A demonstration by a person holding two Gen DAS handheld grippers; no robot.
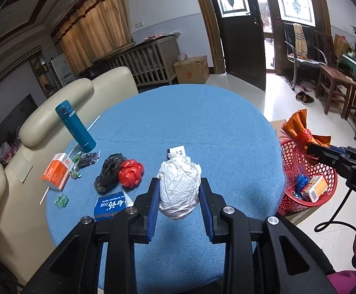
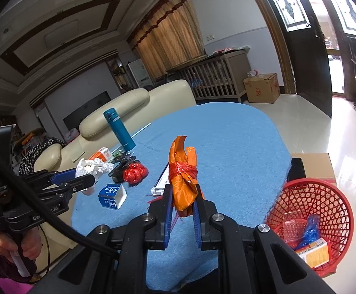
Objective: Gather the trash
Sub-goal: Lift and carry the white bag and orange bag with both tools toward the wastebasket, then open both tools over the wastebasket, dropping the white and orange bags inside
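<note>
Left claw is gripping a white wad above the bench, while right claw is clasping an orange bundle near the red basket.

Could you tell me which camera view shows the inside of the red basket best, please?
The right wrist view: it looks down into the red basket, showing a box and blue wrapper inside. The left wrist view shows the basket side-on at the table's edge, partly behind the right gripper.
</note>
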